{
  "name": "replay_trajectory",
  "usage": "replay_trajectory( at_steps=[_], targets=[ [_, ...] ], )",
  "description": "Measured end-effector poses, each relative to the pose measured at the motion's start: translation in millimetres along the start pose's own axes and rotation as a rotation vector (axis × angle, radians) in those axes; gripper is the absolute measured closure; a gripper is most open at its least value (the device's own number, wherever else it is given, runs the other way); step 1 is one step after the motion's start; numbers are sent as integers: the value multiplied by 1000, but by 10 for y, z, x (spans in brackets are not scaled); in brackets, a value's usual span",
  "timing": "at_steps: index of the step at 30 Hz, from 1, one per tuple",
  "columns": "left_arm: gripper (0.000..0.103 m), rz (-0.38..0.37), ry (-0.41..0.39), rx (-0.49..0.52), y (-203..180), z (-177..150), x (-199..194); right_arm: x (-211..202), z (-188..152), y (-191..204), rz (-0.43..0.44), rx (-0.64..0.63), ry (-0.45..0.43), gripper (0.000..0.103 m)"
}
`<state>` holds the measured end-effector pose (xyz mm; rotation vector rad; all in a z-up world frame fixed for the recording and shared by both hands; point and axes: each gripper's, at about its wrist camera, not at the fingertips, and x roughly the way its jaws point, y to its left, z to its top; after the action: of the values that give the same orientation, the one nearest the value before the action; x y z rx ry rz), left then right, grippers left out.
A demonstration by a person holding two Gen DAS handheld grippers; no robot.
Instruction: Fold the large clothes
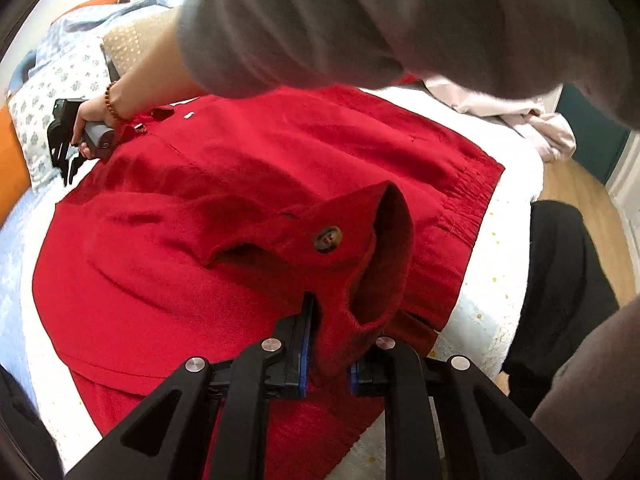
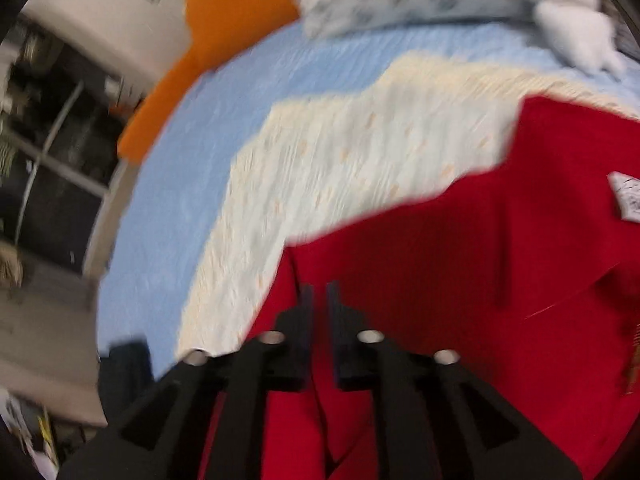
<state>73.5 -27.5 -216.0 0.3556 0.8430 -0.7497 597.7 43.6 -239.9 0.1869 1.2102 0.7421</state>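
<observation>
Sleeve cuff [image 1: 352,240] of red jacket [image 1: 280,152] pinched in left claw [image 1: 328,344]; right claw [image 2: 319,320] nearly closed, empty.

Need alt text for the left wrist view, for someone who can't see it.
The left gripper pinches the buttoned cuff of a red garment spread flat on a white bedspread. At the far collar end, the right gripper hovers beside patterned pillows, and a grey-sleeved arm crosses overhead.
</observation>
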Motion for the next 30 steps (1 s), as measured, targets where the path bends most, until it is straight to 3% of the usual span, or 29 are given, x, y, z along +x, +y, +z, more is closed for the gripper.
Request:
replay_trajectory(
  at_steps=[1,2,5,6,9,15,18,24,26,27,29,30],
  targets=[
    [85,-5,-2,-9,6,10,3,89,-45,59,-12,-37,24,56],
    [85,-9,-7,-18,17,17,-13,150,-61,111,-11,-57,35,51],
    [85,9,-17,-11,4,35,-77,304,-94,254,7,-86,60,49],
    [85,15,-18,-6,-11,43,-86,364,-109,286,-17,-95,71,52],
    [85,29,-21,-3,-22,66,-125,432,-137,357,6,-96,86,99],
    [85,74,-26,67,-127,132,-218,-18,-81,317,-13,-60,-32,100],
    [83,82,15,129,-176,79,-180,-194,-64,173,-26,-26,-60,100],
    [81,66,82,177,-195,-150,86,-121,-196,-100,-68,-2,-60,99],
    [71,77,73,194,-238,-222,145,-98,-254,-131,-79,-4,-57,94],
    [60,69,62,192,-255,-241,133,-121,-290,-127,-95,1,-51,84],
    [28,37,41,188,-299,-257,86,-261,-376,-103,-71,-3,-35,55],
    [7,29,32,190,-317,-280,58,-378,-431,-82,-80,-14,-42,34]
  ],
)
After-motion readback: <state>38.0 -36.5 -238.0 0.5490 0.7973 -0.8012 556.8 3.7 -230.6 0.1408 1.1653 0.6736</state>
